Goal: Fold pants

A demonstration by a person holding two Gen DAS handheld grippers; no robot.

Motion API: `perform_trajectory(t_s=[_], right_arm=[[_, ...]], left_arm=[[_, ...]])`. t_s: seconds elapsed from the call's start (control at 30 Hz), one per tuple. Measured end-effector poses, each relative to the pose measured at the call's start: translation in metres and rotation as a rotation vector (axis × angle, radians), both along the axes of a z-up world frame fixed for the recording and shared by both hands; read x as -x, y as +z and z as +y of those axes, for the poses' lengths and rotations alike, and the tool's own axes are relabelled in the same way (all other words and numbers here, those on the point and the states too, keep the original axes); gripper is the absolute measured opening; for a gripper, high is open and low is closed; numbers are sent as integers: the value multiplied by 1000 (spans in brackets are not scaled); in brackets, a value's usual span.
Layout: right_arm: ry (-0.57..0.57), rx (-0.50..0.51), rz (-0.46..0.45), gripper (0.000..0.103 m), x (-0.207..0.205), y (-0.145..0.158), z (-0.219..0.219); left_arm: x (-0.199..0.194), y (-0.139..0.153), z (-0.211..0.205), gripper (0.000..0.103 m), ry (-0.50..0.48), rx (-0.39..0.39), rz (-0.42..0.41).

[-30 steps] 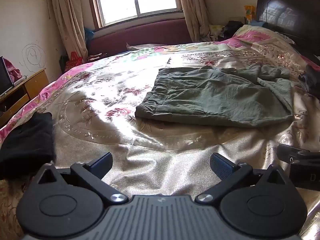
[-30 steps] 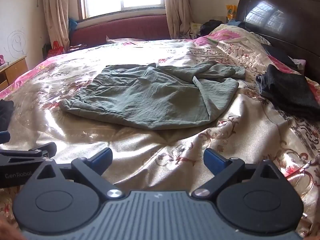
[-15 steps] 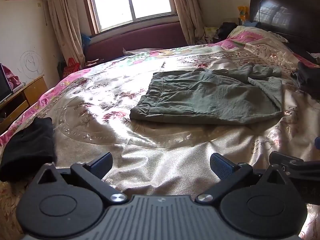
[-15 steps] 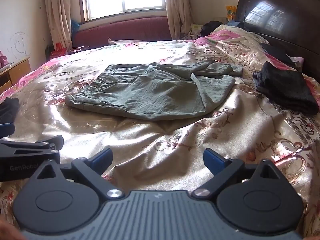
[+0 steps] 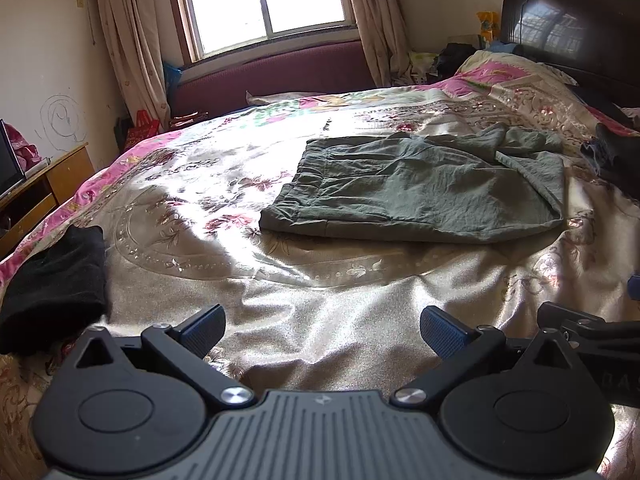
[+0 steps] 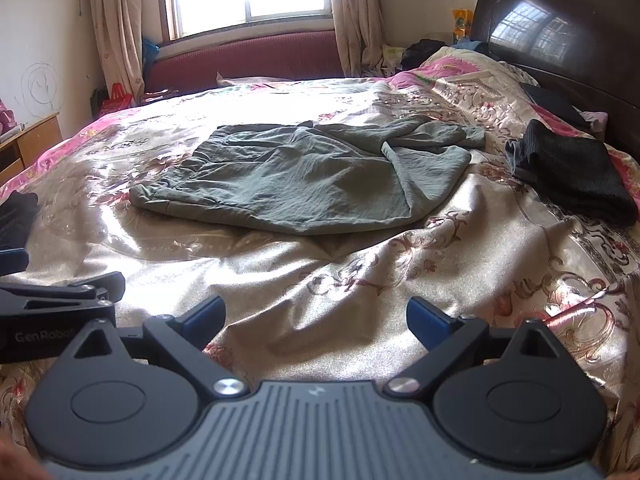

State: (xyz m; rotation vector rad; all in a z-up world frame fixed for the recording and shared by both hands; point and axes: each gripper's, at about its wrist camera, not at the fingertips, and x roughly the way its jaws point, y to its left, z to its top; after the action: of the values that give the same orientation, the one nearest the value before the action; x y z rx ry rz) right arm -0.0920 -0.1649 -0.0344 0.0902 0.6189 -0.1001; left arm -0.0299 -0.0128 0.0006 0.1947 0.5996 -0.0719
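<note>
Green pants (image 5: 420, 188) lie half-folded mid-bed (image 5: 320, 300), well ahead of both tongs, left (image 5: 322, 330) and right (image 6: 316, 316), spread wide and empty. The rumpled leg end could bunch if gripped through one layer only.

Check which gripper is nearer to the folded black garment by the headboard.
Right. The right gripper is open over the bedspread, with the black garment ahead to its right; the left gripper, also open, sits further left.
</note>
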Motion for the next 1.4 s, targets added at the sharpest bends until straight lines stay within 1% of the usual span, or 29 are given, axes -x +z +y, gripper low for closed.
perform_trajectory(t_s=[1.4], right_arm=[[-8,-7,14,97,-1,-6,-3]], left_arm=[[2,-2,-2,103,0,-24,-10]])
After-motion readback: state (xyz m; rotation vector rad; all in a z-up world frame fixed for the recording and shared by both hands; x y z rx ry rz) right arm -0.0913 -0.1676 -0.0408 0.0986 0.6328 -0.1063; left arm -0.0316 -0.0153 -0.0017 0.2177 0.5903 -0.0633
